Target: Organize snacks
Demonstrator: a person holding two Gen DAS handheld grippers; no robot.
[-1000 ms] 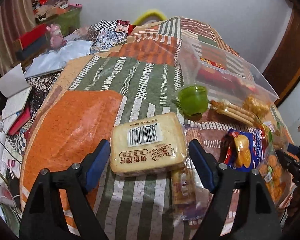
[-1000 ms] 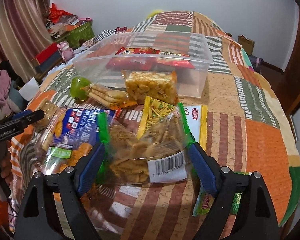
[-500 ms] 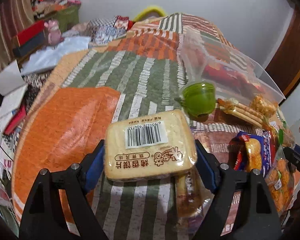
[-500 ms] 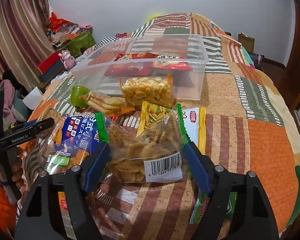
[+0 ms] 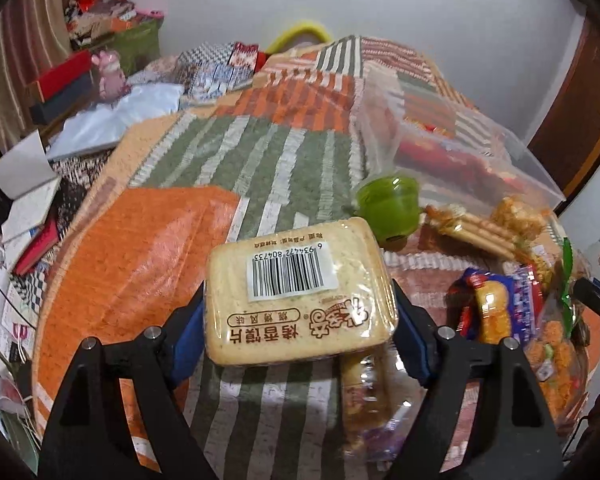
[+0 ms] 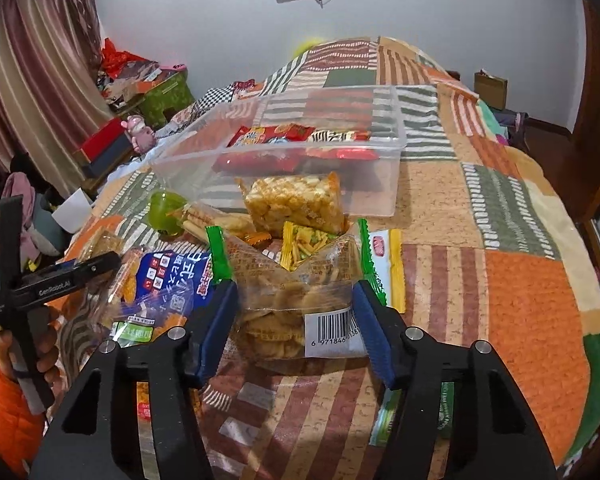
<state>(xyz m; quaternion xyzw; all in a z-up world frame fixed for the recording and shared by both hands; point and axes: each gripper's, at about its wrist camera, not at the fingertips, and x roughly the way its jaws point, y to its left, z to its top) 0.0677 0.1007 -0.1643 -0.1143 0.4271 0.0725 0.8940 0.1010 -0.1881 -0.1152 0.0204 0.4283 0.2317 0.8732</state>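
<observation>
- Fingers of the left gripper (image 5: 300,332) are clamped on a wrapped bread-slice pack (image 5: 298,292), one blue pad on each side edge; the pack sits lifted clear of the patchwork bedspread (image 5: 140,264), barcode face up.
- Left gripper points forward and steeply down over the bed, with both black arms level with each other; the person's hand (image 6: 48,356) grips its handle, an orange sleeve (image 6: 4,416) below.
- Beneath and just right of the held pack lies a clear bag of pastry (image 5: 366,392) on the bedspread.
- Further along, a green cup (image 5: 390,204) lies on its side, touching a stack of wafer sticks (image 5: 472,228).
- A blue snack bag (image 6: 168,284) lies just left of the right gripper.
- Fingers of the right gripper (image 6: 296,320) are closing on a clear bag of chips (image 6: 288,300); both blue pads press its sides and the film is pinched inward between them.
- Right gripper is angled steeply down toward the bed, and the chip bag's lower edge appears to rest on the bedspread.
- Beyond the chip bag: a small yellow-green packet (image 6: 306,240), then a bag of golden crackers (image 6: 294,204) leaning against the clear plastic bin (image 6: 380,184).
- The bin stands on the bedspread and holds red snack packets (image 6: 288,136).
- A yellow-edged white packet (image 6: 388,264) lies just right of the chip bag.
</observation>
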